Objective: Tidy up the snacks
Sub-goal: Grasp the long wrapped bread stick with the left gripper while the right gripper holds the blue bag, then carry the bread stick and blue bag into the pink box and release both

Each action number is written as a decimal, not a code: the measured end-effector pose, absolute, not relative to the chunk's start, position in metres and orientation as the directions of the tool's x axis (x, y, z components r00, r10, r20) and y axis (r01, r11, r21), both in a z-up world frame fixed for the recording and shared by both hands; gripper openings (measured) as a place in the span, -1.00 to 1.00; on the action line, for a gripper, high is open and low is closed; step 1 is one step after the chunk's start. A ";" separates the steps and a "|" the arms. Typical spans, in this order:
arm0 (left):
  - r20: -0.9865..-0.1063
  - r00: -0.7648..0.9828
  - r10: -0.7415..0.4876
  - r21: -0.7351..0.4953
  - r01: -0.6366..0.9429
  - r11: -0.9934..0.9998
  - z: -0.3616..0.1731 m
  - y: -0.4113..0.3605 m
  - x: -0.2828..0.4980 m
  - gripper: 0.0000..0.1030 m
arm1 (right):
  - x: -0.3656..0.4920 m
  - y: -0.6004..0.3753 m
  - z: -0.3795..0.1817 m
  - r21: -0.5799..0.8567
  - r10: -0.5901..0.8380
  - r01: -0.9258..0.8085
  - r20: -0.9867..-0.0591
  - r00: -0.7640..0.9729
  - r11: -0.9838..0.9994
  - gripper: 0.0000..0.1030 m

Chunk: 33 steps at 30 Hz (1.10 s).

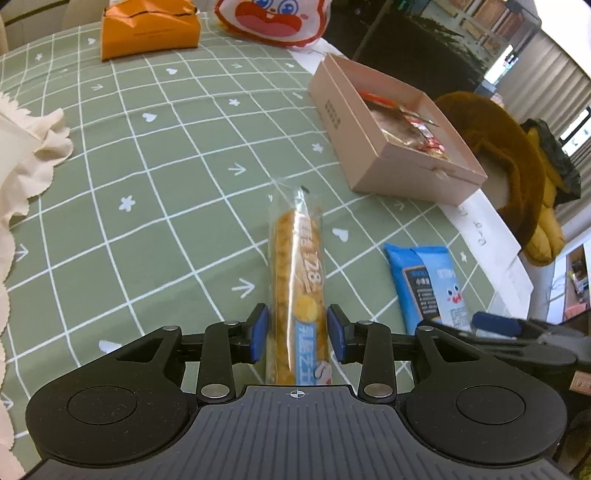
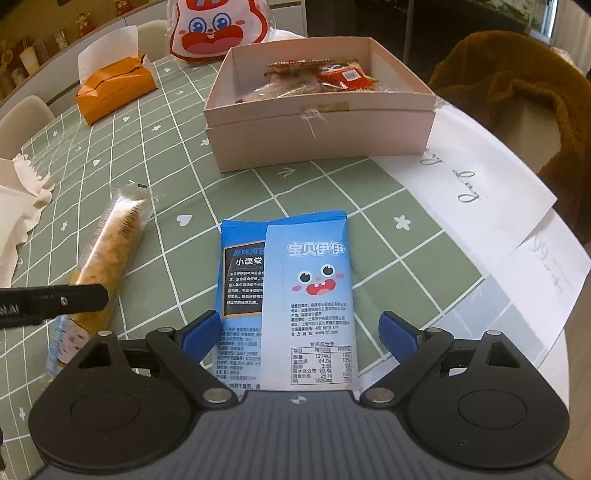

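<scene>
A long yellow wrapped snack bar [image 1: 297, 291] lies on the green checked tablecloth between the fingers of my left gripper [image 1: 298, 334]. The blue pads stand close at its sides, with slim gaps showing. It also shows in the right wrist view [image 2: 107, 254]. A blue snack packet [image 2: 291, 295] lies flat between the wide-open fingers of my right gripper [image 2: 300, 338]; it also shows in the left wrist view [image 1: 428, 288]. A pink open box [image 2: 317, 122] holding several snacks stands beyond, also in the left wrist view [image 1: 391, 136].
An orange tissue box [image 2: 114, 88] and a cartoon-face bag [image 2: 218, 29] sit at the far side. White cloth [image 1: 26, 155] lies at the left. White paper sheets [image 2: 480, 173] cover the table's right edge. A brown plush chair [image 2: 517, 85] stands beyond.
</scene>
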<state>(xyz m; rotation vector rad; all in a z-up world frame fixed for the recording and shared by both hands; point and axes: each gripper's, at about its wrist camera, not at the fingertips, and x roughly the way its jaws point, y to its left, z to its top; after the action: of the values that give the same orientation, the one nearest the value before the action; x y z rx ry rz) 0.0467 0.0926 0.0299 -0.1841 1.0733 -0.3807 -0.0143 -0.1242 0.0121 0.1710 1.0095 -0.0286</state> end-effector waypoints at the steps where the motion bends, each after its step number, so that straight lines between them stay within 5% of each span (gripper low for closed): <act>1: -0.823 0.418 -0.384 -0.323 0.211 0.923 0.029 0.092 0.049 -0.24 | -0.014 -0.124 0.011 0.132 0.058 0.102 -0.844 0.533 0.986 0.81; 12: -0.843 0.414 -0.344 -0.267 0.233 0.935 0.029 0.075 0.061 -0.30 | 0.006 -0.107 0.004 0.057 0.030 0.034 -0.847 0.530 0.998 0.84; 15: -0.845 0.400 -0.355 -0.273 0.247 0.930 0.031 0.073 0.054 -0.30 | 0.002 -0.107 0.006 0.059 0.030 0.036 -0.839 0.543 0.998 0.66; 22: -0.836 0.388 -0.387 -0.291 0.285 0.913 0.041 0.068 0.032 -0.32 | -0.017 -0.113 0.025 0.049 0.043 -0.005 -0.816 0.577 0.999 0.59; 33: -0.661 0.534 -0.528 -0.362 0.389 0.847 0.145 0.048 0.045 -0.35 | -0.031 -0.181 0.136 0.107 0.048 0.026 -0.635 0.771 0.994 0.55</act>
<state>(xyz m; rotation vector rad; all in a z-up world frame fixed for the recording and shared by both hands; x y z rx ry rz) 0.0450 0.0482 0.1454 -0.1784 0.8458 -0.5496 -0.0310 -0.1807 0.1357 0.1120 0.6910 0.0121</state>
